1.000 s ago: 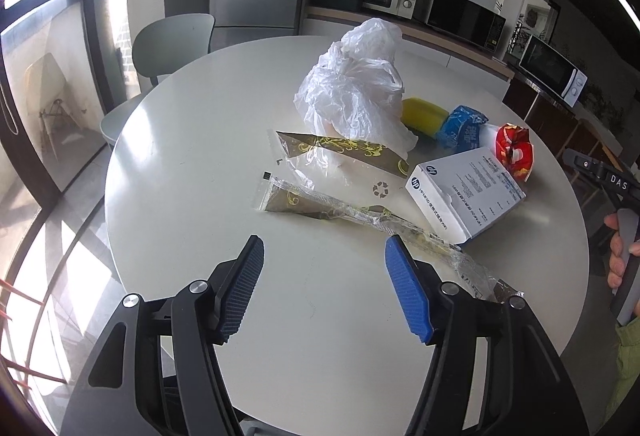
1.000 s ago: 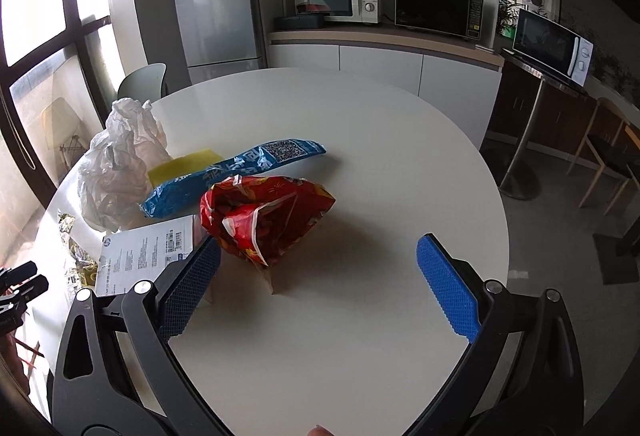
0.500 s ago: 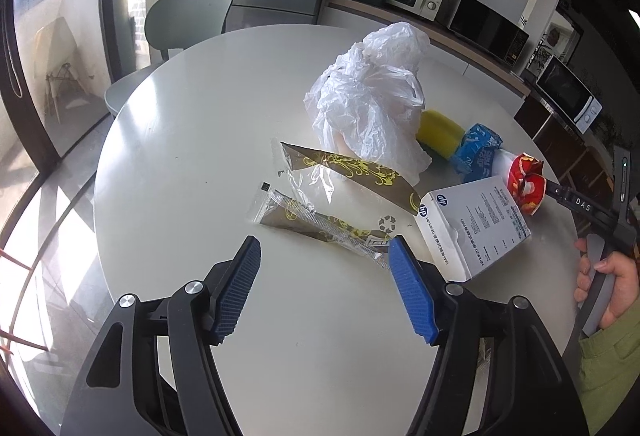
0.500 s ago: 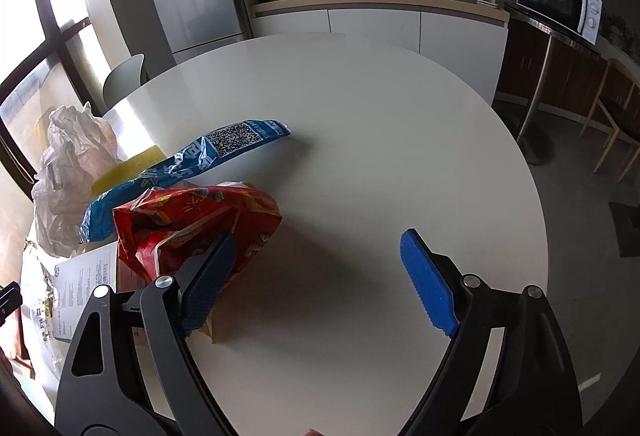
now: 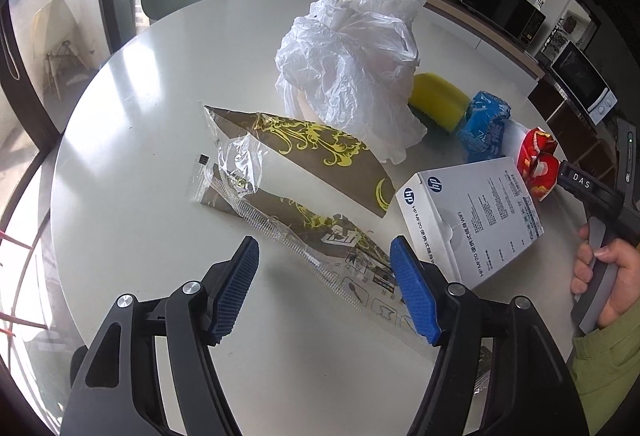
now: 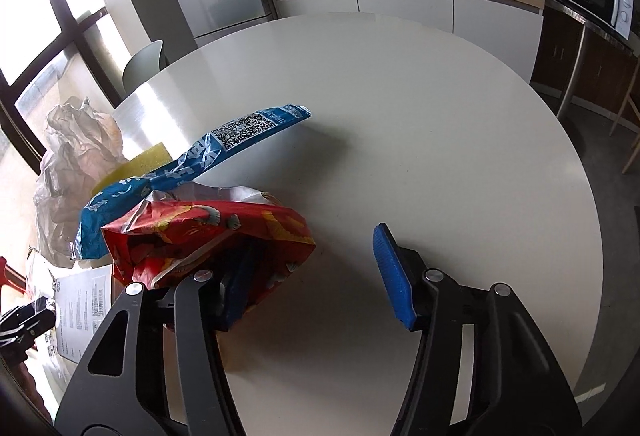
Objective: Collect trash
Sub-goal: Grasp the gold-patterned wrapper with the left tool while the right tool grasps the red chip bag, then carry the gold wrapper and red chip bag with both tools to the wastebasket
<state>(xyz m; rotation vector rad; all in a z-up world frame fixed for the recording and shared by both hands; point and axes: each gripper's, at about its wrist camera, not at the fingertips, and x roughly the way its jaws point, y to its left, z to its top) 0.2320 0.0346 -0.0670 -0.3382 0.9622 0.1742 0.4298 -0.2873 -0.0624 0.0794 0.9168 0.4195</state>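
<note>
On the round white desk [image 6: 440,124] the trash lies in a loose cluster. In the left wrist view the left gripper [image 5: 324,280] hangs over a long clear cellophane wrapper with brown and gold print [image 5: 296,232], its jaws standing fairly wide with the wrapper's strip between the blue pads and neither pad pressing on it. At 12 o'clock from it sits a crumpled white plastic bag [image 5: 352,68]; at 2 o'clock lies a white cardboard box with printed text [image 5: 472,220], and beyond that a yellow sponge [image 5: 438,100] and a crumpled blue wrapper [image 5: 486,124]. In the right wrist view the right gripper [image 6: 312,276] has its left finger pushed into the open mouth of a crinkled red snack bag [image 6: 208,236], at 9 o'clock of centre; its jaws have just been closing, yet the right pad [image 6: 390,272] stands clear of the bag over bare desk. A hand [image 5: 604,276] grips the handle at the left view's 3 o'clock edge.
</note>
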